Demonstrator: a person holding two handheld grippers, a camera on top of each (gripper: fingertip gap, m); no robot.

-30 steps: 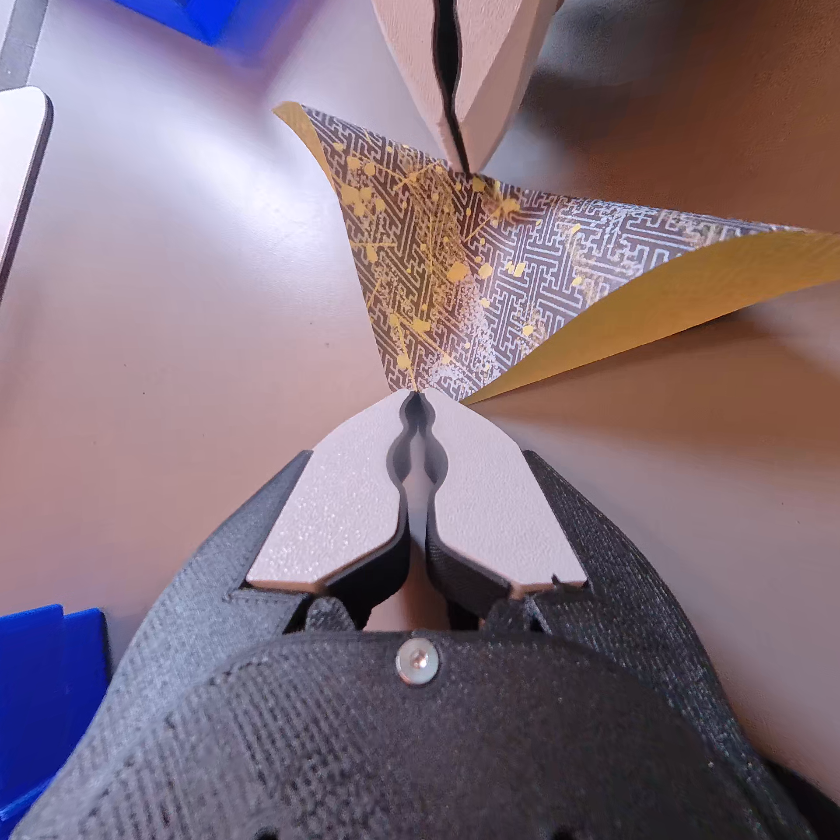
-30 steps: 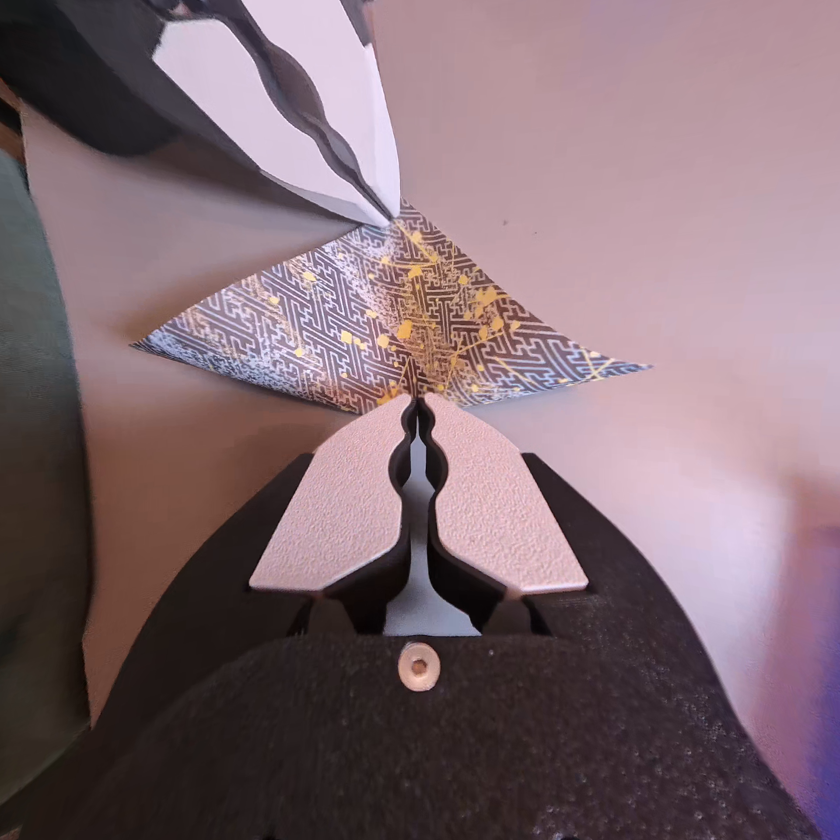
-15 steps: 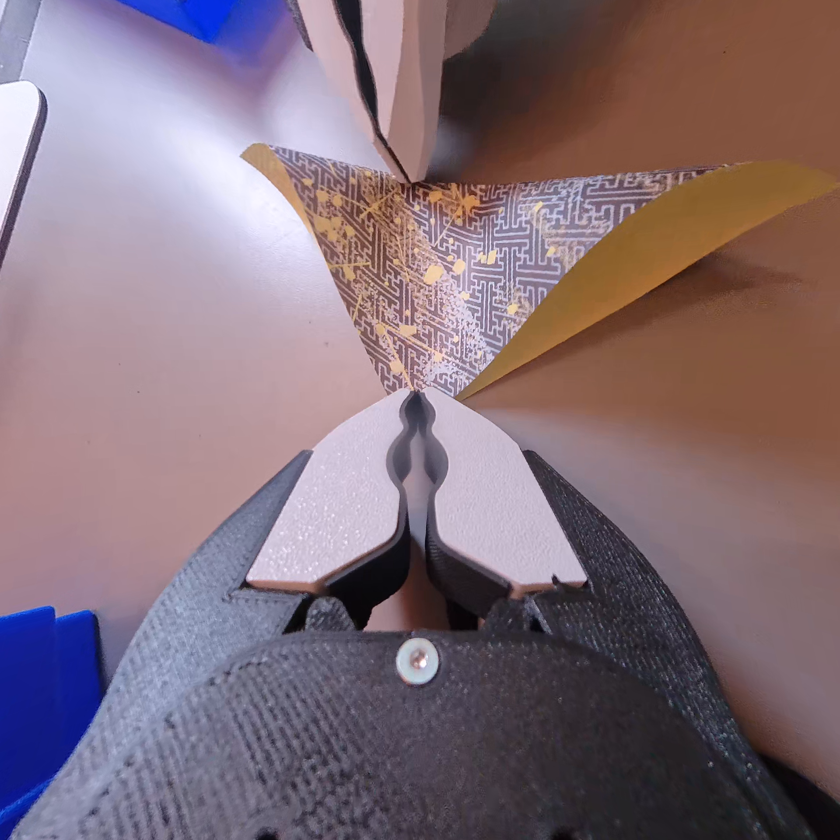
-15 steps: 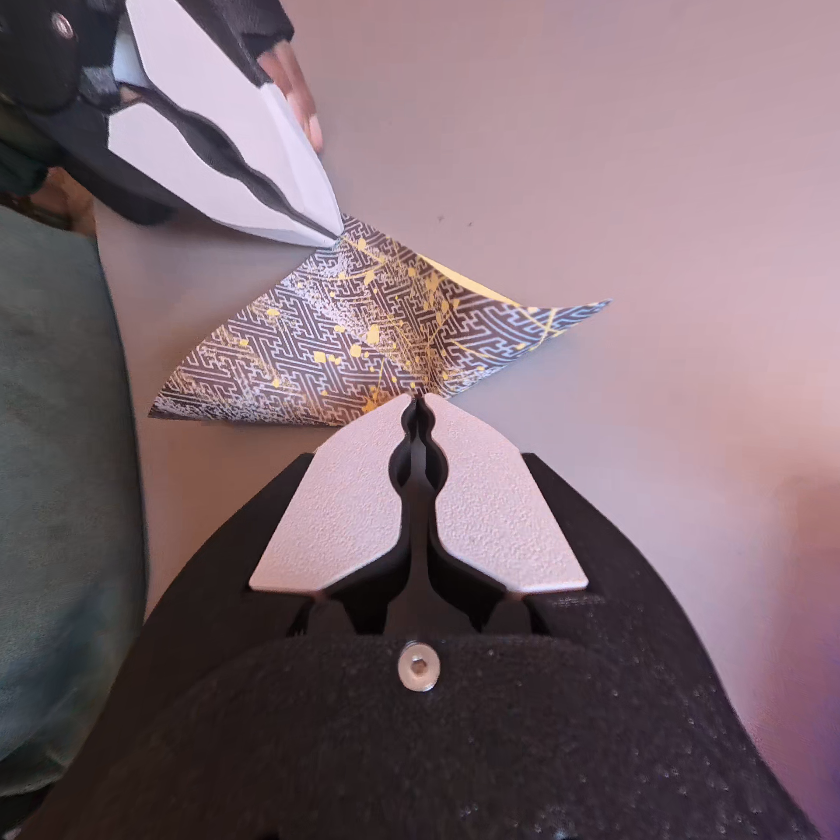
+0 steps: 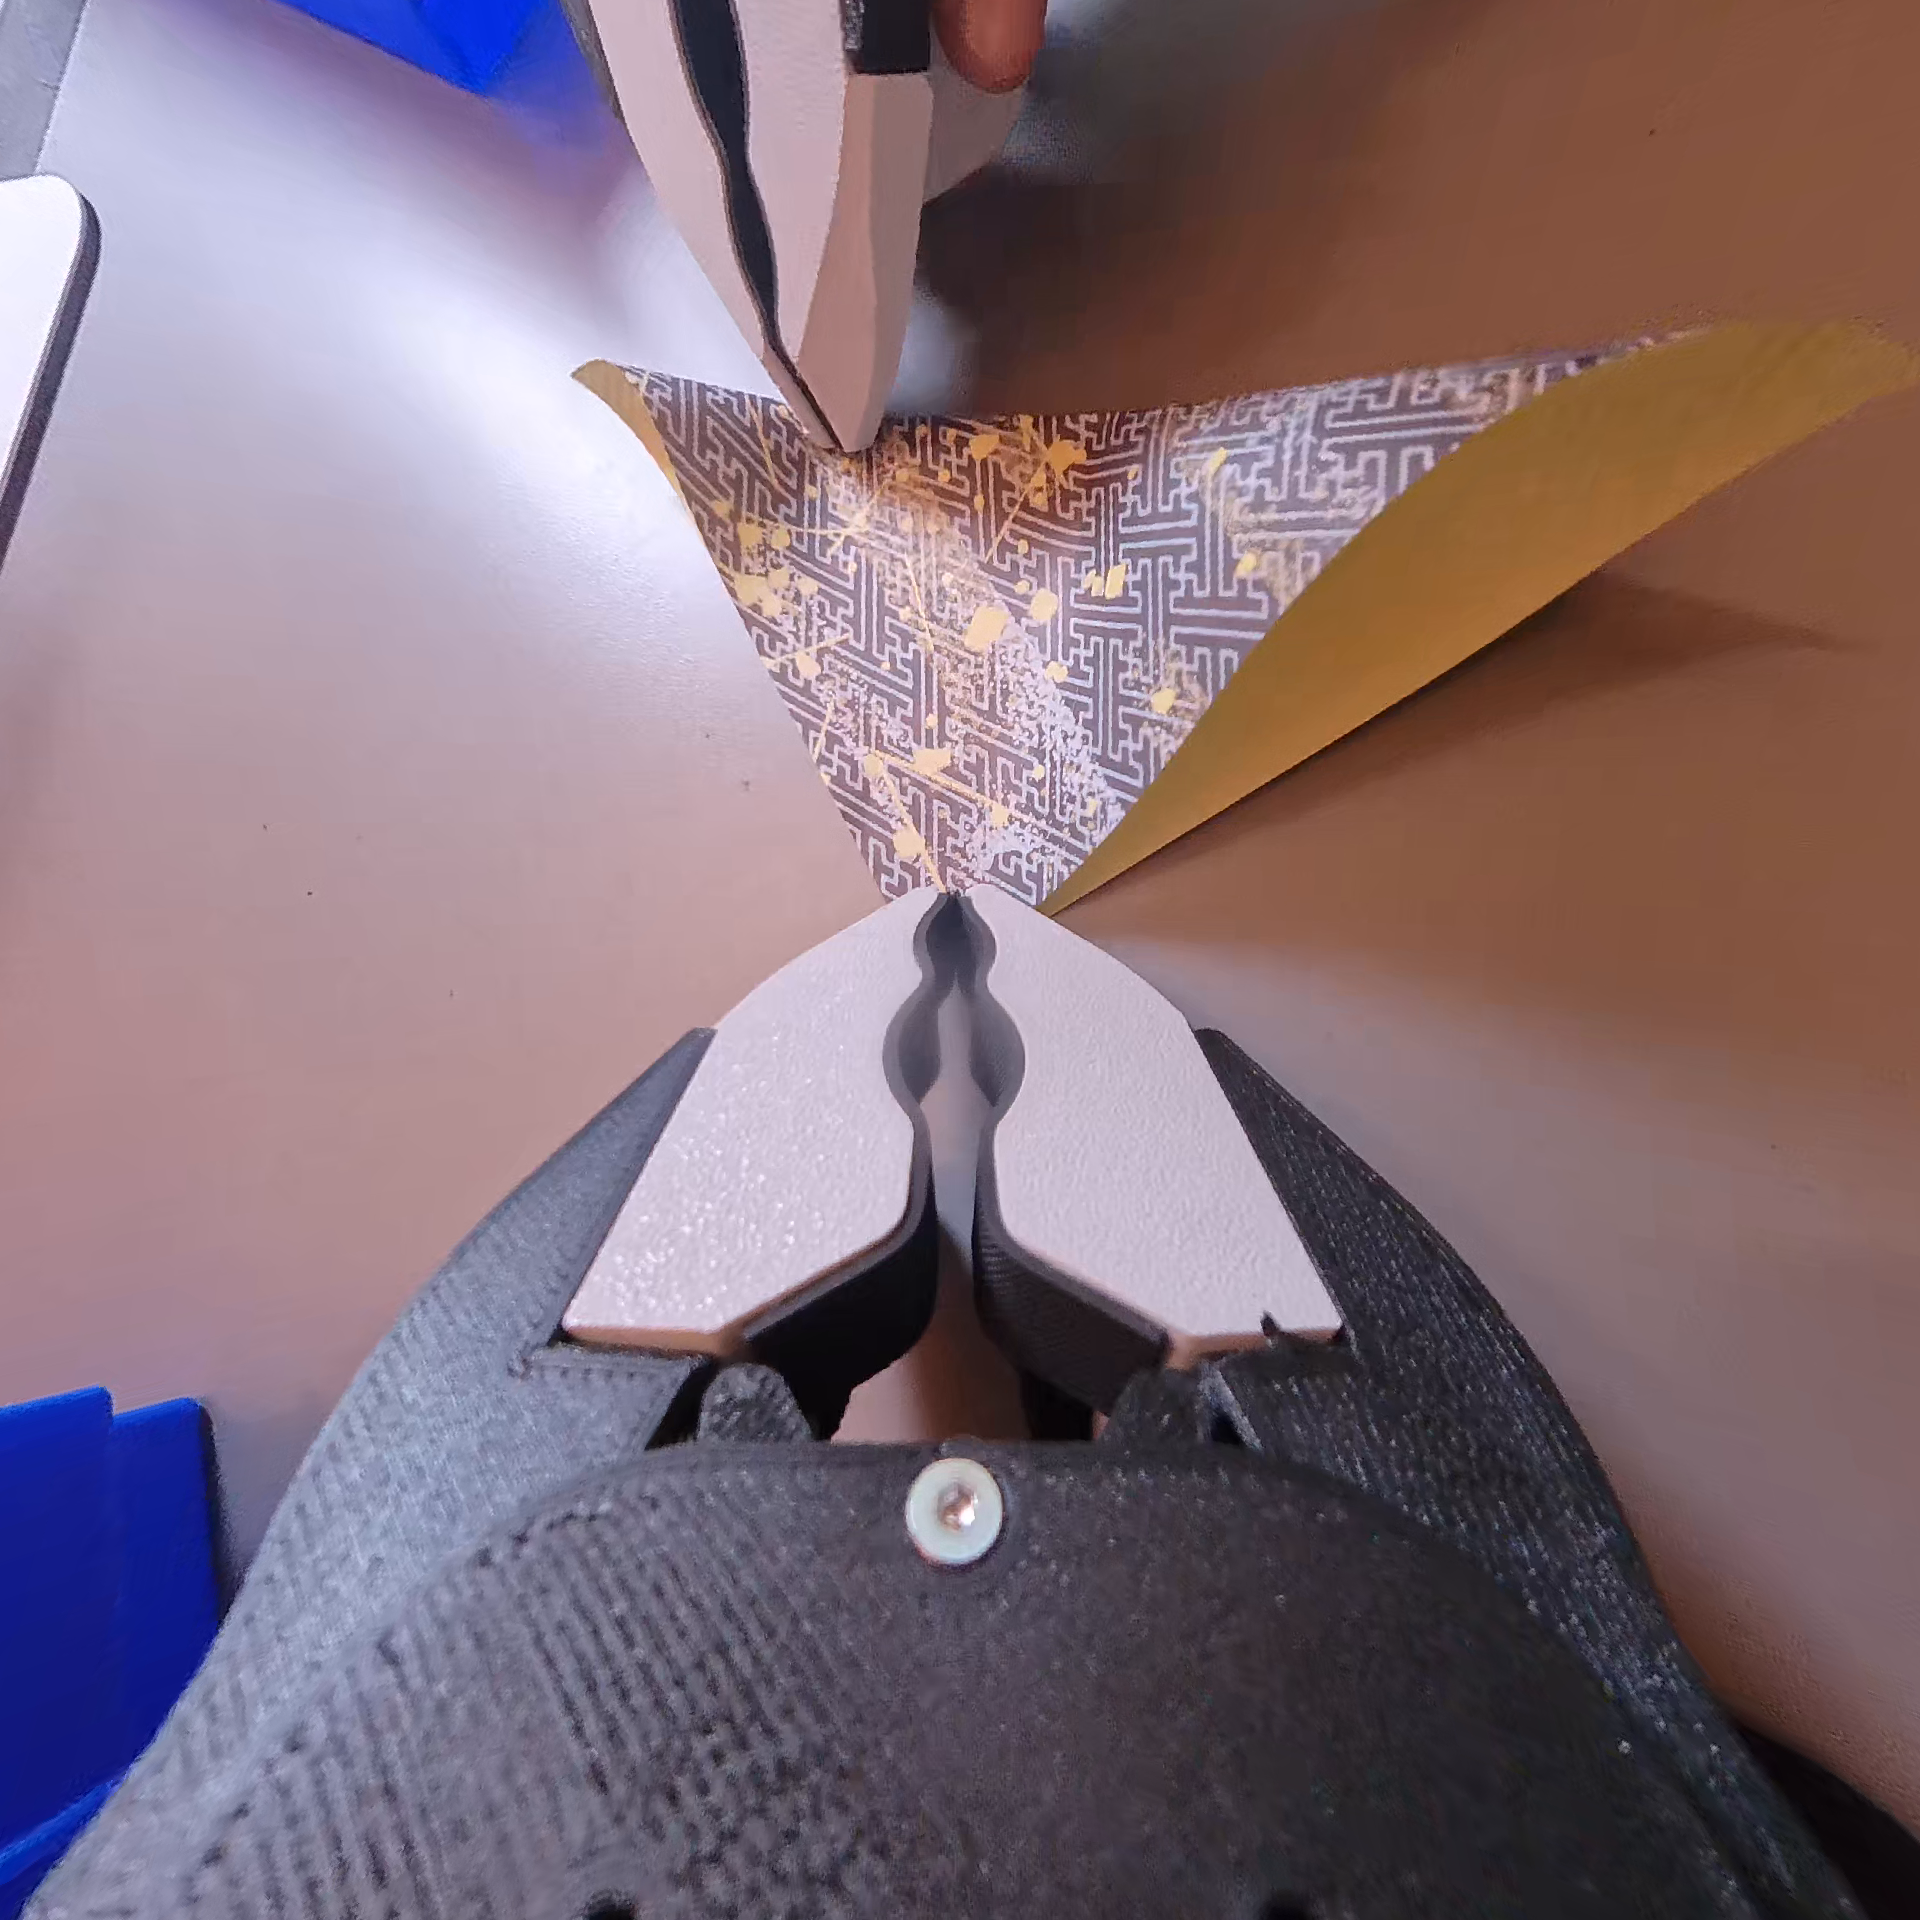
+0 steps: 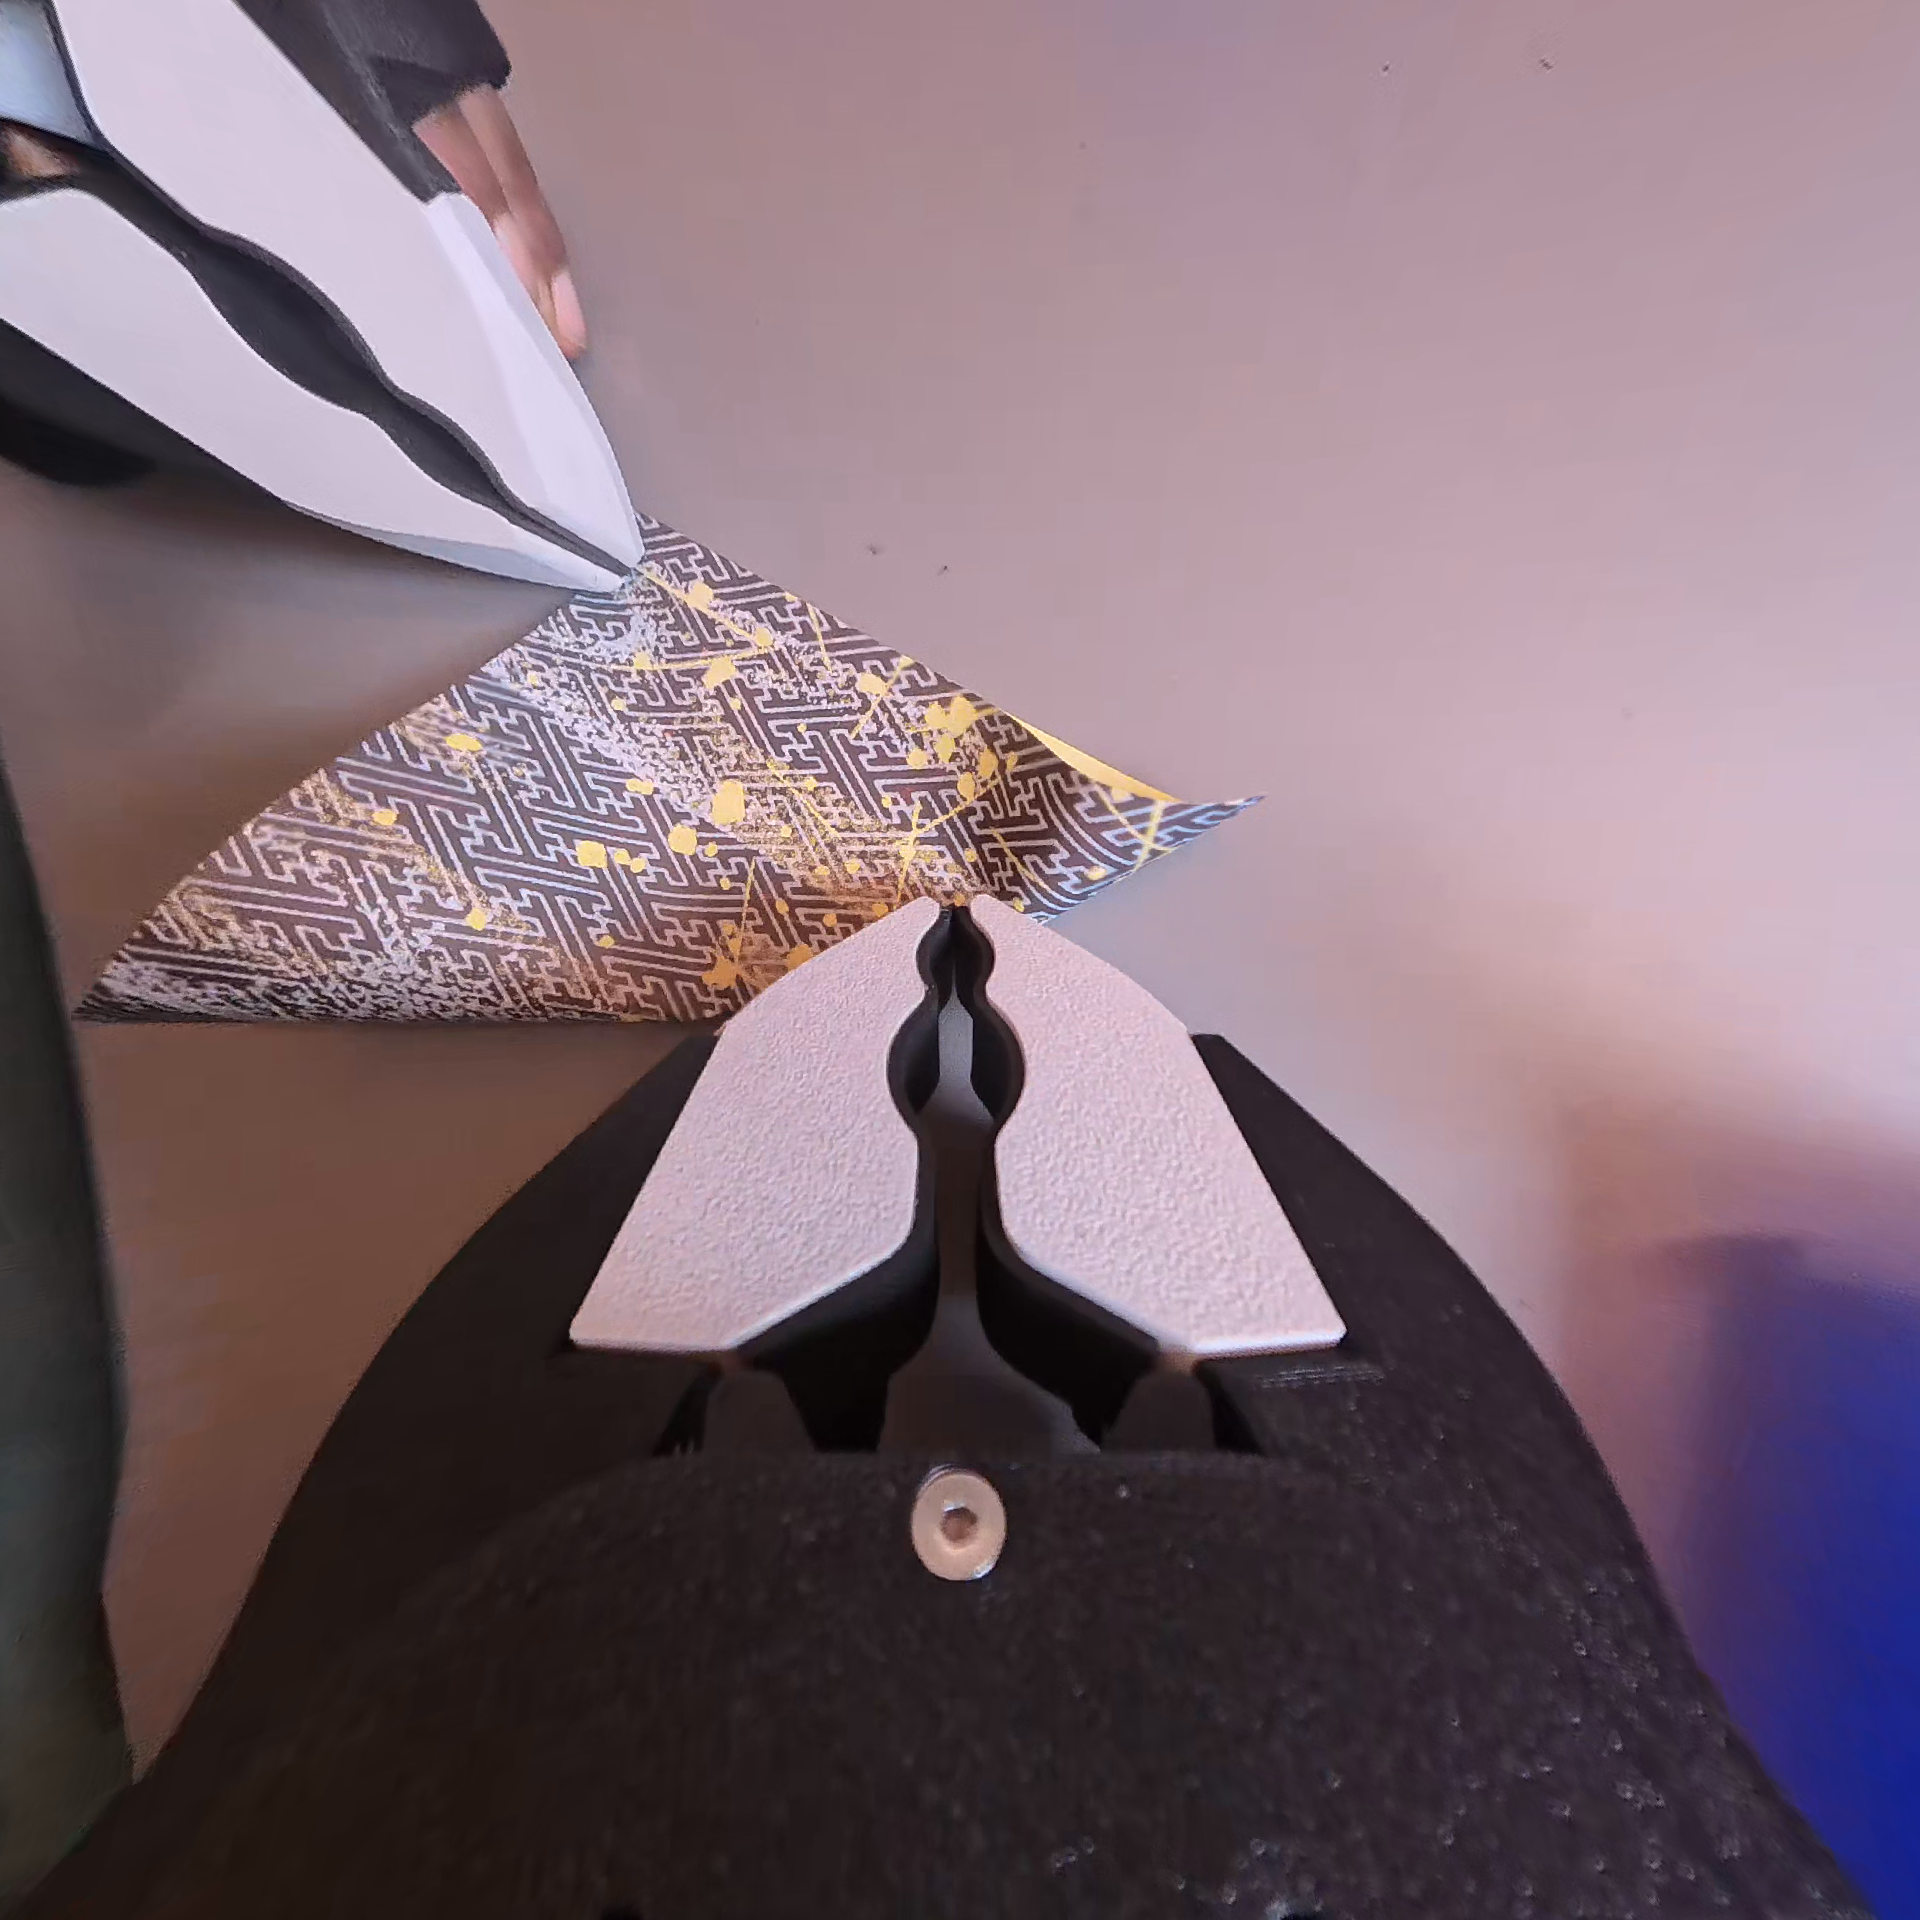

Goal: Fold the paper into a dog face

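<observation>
Left wrist view: paper (image 5: 966, 644) is pinched at opposite corners by both closed hand-held grippers, left (image 5: 948, 906) and right (image 6: 958, 912), over the bench (image 5: 364, 779); only a first diagonal fold is begun; ears remain.

Plain grey table (image 5: 364, 831), matte, a few tiny dark specks. Patterned paper (image 5: 966, 644) lies on it – dark maze print with gold splatter, yellow underside – one flap curling up off the surface. Blue item (image 5: 94, 1558) at the table's near left edge, another blue piece (image 5: 488, 42) at the far side. A pale rounded-corner slab (image 5: 36, 312) sits on the left.
</observation>
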